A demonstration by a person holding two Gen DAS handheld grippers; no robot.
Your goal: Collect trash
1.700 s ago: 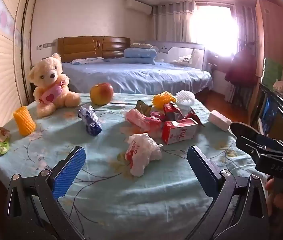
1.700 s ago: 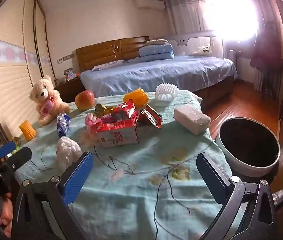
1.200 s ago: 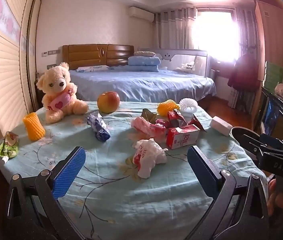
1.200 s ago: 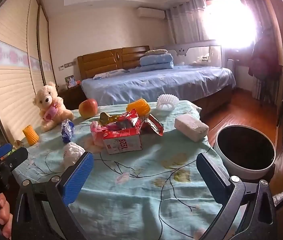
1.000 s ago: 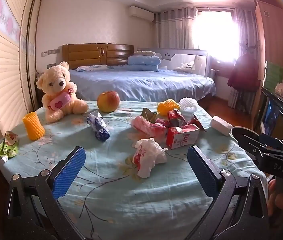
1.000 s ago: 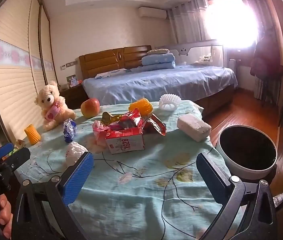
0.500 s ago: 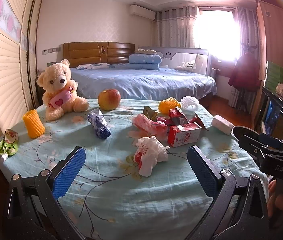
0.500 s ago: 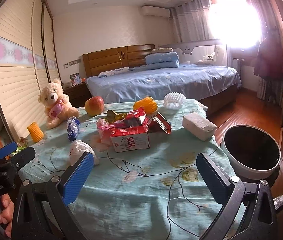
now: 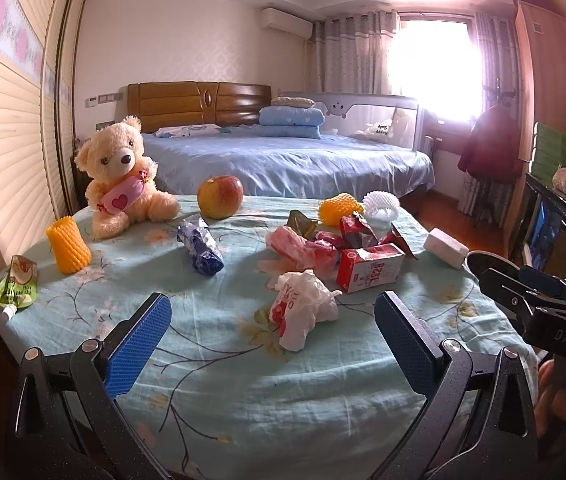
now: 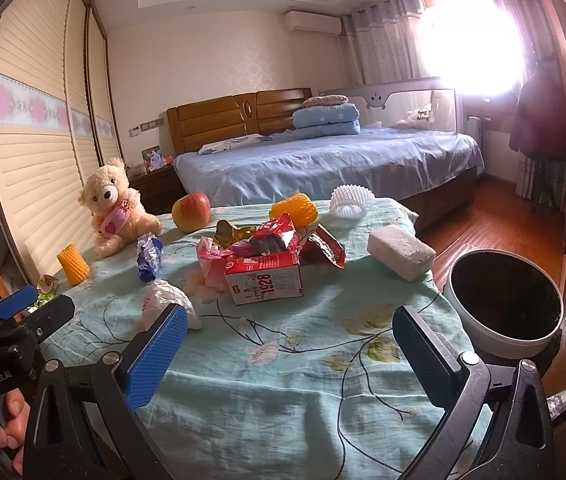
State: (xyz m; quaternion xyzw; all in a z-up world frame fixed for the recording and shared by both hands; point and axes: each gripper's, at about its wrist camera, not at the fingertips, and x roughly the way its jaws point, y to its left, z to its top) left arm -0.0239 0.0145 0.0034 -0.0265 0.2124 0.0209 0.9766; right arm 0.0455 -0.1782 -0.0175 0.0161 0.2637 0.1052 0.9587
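A crumpled white plastic bag (image 9: 303, 308) lies on the table just beyond my open left gripper (image 9: 271, 332); it also shows in the right wrist view (image 10: 167, 304). A red milk carton (image 9: 369, 274) (image 10: 265, 280), pink and red wrappers (image 9: 303, 244) (image 10: 267, 236) and a blue wrapper (image 9: 201, 250) (image 10: 149, 258) lie mid-table. A green pouch (image 9: 15, 284) lies at the left edge. My right gripper (image 10: 287, 344) is open and empty, near the table's front. A white bin with a black liner (image 10: 505, 300) stands right of the table.
A teddy bear (image 9: 123, 178), an apple (image 9: 219, 196), two yellow foam sleeves (image 9: 67, 250) (image 9: 339, 208), a white foam net (image 9: 381, 206) and a white sponge block (image 10: 399, 252) also sit on the table with the blue cloth (image 10: 323, 392). A bed (image 9: 291, 164) is behind.
Both grippers have drawn back slightly from the table and tilted up, so objects look smaller and farther. Both stay open and empty. Nothing on the table has moved.
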